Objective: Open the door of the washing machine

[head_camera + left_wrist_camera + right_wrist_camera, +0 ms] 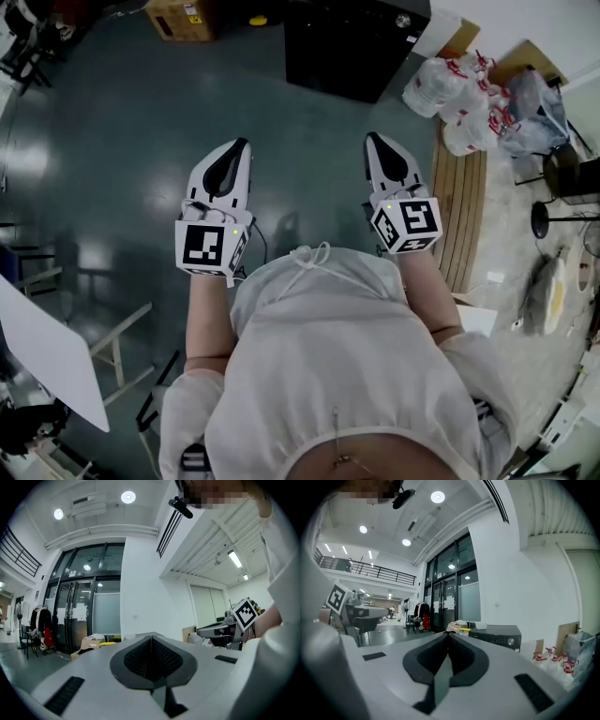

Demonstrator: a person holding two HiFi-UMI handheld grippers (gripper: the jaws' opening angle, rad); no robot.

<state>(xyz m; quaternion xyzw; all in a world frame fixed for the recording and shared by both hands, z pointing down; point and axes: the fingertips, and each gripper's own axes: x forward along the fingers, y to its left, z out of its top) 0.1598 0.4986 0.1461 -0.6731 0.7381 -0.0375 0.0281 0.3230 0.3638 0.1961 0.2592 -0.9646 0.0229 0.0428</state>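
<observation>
Washing machine (356, 47) stands well ahead of me.
My left gripper (240, 148) and right gripper (373, 141) point level, both jaws closed on nothing.

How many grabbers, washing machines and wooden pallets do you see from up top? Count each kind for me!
Grippers: 2, the left gripper and the right gripper, both with jaws together and nothing in them
Washing machine: 1, black
Wooden pallet: 1
Total: 4
</observation>
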